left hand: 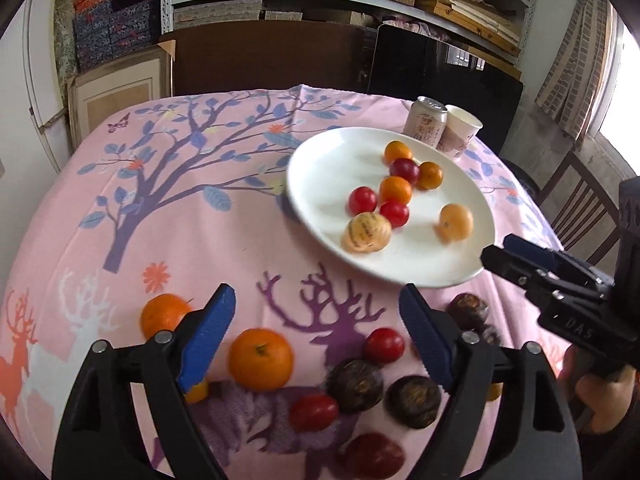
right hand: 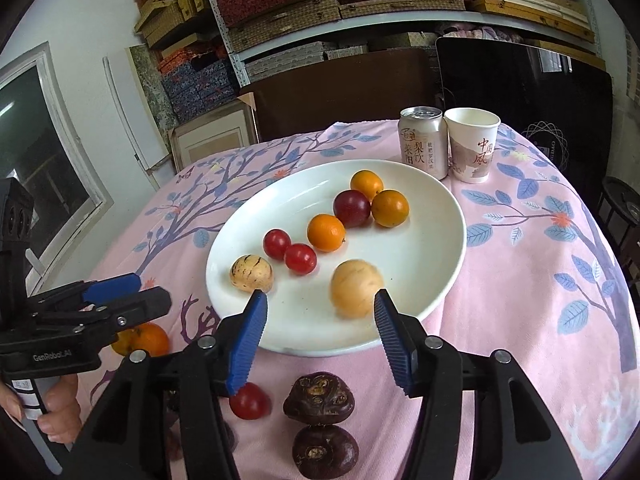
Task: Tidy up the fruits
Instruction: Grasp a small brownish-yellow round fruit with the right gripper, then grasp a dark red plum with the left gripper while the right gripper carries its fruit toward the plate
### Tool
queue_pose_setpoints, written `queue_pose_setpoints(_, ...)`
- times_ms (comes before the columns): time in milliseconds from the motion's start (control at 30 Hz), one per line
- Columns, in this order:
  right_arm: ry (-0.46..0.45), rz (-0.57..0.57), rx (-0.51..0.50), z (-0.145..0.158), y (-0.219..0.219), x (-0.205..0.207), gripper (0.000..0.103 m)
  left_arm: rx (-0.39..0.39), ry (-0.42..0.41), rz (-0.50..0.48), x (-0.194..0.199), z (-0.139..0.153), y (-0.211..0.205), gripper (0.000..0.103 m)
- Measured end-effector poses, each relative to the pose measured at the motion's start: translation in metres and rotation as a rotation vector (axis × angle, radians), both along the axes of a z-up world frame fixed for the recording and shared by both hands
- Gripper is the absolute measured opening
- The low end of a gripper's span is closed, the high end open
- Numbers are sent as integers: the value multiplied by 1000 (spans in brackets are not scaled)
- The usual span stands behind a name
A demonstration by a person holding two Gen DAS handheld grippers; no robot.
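Mid-sort: both grippers' jaws released, right gripper [right hand: 320, 332] over white plate [right hand: 448, 216] rim by a pale fruit [right hand: 356, 288], left gripper [left hand: 316, 336] over loose fruits on worktop [left hand: 160, 208]; next, likely grab orange [left hand: 260, 358].

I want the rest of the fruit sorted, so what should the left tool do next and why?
Probably lower the open left tool onto the orange lying between its fingers and close on it: it sits on the cloth, off the plate.
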State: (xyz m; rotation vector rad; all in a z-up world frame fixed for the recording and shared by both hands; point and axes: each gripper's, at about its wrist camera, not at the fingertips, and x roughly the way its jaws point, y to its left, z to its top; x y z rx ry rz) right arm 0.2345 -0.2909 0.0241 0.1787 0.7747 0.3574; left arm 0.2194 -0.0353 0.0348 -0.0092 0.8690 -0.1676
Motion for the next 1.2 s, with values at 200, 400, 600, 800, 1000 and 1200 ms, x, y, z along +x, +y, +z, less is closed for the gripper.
queue_pose_setpoints(200,25,103,-119,-1,20,-45,74,93,22,-29,-33,-15,30,82)
queue_pose_setpoints(400,95,142,-199,-19,24,-87,74,93,41,-33,-55,-27,47,82)
queue_pose_setpoints(600,147,154,-233,-37,35,-99,73,61,57,-56,-66,-31,44,82)
queue_pose_setpoints(800,149,134,-242,-49,41,-87,40,48,61,-117,-80,-32,23,82)
queue_pose_setpoints(1000,137,125,-217,-49,32,-88,25,74,81,-165,-82,-41,-5,82)
queue_pose_setpoints(1200,126,129,-215,-50,31,-89,26,86,94,-213,-85,-49,-26,81)
